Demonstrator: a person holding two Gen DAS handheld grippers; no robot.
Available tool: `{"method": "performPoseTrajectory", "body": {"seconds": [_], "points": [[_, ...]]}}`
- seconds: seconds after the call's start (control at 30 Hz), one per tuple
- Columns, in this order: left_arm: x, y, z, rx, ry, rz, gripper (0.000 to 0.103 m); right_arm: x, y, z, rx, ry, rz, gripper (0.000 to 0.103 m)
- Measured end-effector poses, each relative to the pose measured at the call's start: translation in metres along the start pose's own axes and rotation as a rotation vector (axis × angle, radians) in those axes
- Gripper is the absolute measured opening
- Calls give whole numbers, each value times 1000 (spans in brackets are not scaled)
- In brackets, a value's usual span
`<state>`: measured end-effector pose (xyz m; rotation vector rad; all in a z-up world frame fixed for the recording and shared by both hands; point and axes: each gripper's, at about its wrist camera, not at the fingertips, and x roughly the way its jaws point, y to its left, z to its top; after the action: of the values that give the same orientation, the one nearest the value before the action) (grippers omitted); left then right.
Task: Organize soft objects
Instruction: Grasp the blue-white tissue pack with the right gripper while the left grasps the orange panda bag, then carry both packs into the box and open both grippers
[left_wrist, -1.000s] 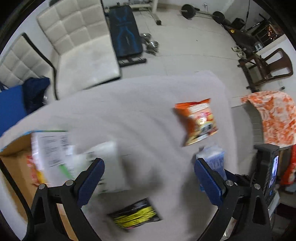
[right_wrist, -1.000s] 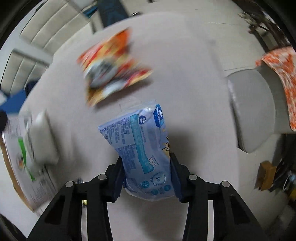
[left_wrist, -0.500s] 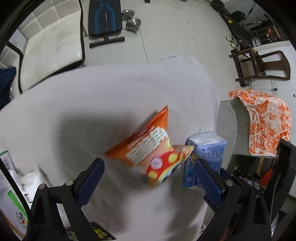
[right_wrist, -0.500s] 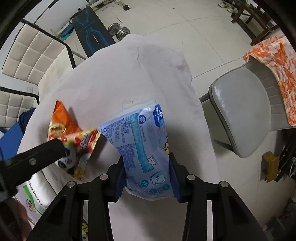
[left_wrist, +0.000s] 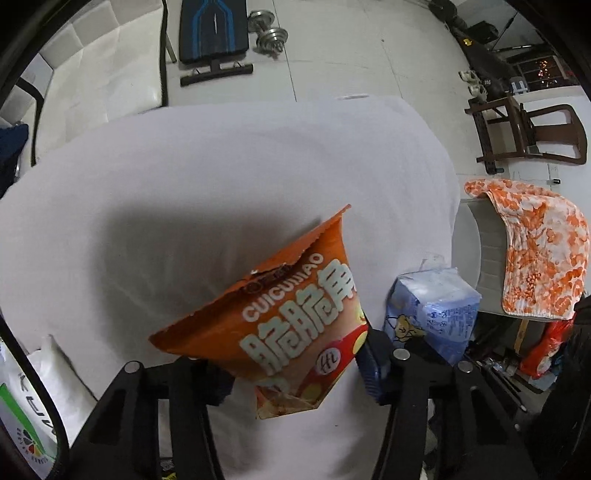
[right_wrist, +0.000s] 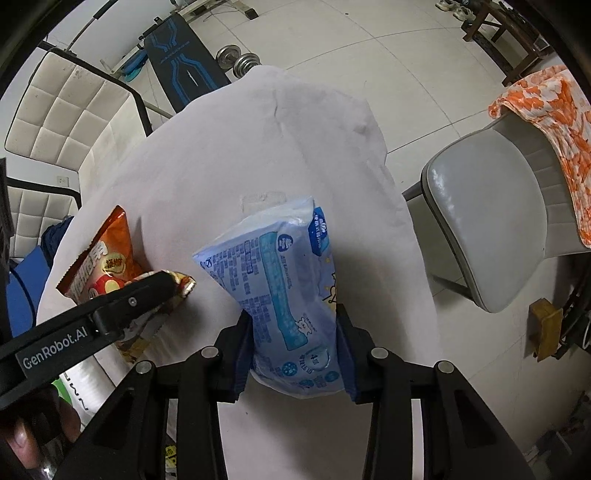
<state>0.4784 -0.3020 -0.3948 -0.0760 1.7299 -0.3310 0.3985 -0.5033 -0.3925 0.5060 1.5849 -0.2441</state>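
My left gripper is shut on an orange snack bag and holds it over the white-clothed table. The same bag shows at the left of the right wrist view, clamped by the left gripper's finger. My right gripper is shut on a light blue tissue pack and holds it above the table's right side. That pack also shows right of the snack bag in the left wrist view.
A grey chair with an orange patterned cloth stands right of the table. White padded chairs, a weight bench and dumbbells lie beyond. A white bag with green print sits at the left edge.
My left gripper has closed on the orange snack bag, which lay on the table a second ago, and lifted it. The right gripper keeps holding the tissue pack.
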Motion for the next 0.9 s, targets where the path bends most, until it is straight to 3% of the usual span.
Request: {"method": "performPoseTrajectory", "body": {"seconds": [0.3,0.6,0.9], "points": [[-37,8,-48,82,-162,71,47,-19,23,-27,-68,-19,8,39],[-74,33,-113,103,-256,60,47,-26,53,-85,-148,7,61,38],[-141,64,-165,116,-393,42,47,-72,112,-141,-251,-43,111,38]]}}
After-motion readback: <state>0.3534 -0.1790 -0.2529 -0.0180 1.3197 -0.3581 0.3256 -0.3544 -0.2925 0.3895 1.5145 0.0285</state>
